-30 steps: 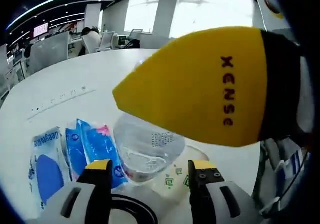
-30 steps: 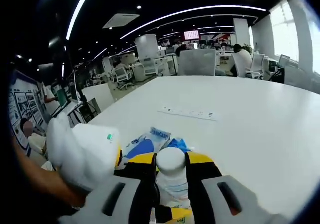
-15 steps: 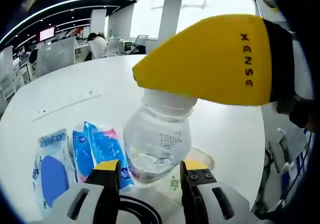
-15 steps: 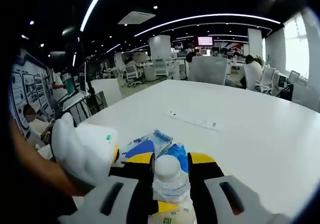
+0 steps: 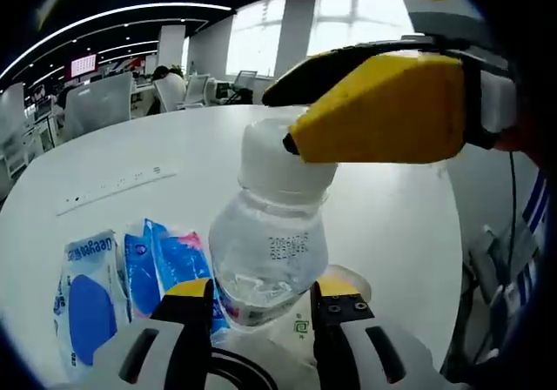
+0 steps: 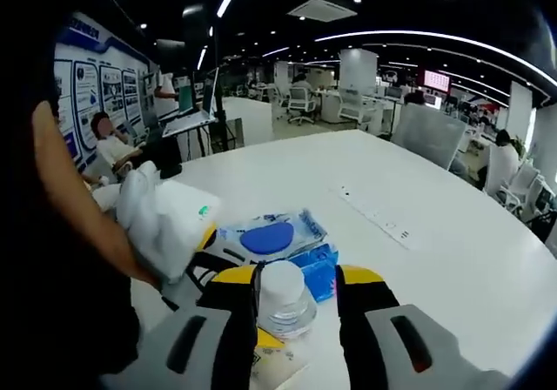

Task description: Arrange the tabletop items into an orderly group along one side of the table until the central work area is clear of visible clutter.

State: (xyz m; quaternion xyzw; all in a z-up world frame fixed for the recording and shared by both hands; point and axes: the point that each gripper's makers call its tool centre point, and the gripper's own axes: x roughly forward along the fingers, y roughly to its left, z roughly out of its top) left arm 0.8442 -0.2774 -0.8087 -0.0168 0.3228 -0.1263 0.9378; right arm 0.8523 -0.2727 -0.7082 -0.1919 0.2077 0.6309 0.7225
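Both grippers meet on one clear plastic bottle (image 5: 270,251), which stands near the table edge and beside the flat packets. Left gripper (image 5: 258,296): its yellow-tipped jaws flank the bottle's lower body, seemingly pressed against it on either side, so it is judged to be clamped on the bottle to steady it; the exact contact is hidden by the bottle's curve. Right gripper (image 6: 296,287): its jaws sit on either side of the white cap (image 6: 282,285), and in the left gripper view the same jaws come in from the right and cover the cap's side, which suggests a grasp on the neck. A two-point hold of this kind keeps a tall, light bottle upright while it is being placed. The bottle rests over a round pale disc (image 5: 306,319) with a green mark, possibly a coaster or lid; what it is cannot be told. To the bottle's side lie three soft packets on the white table (image 6: 452,233): a white one with a blue oval (image 5: 84,290) and two blue ones (image 5: 165,264), side by side and touching, already forming a row. A long white strip (image 6: 376,218) lies farther out on the bare tabletop, well apart from this group. Setting the bottle next to the packets would serve the grouping of items along one side.
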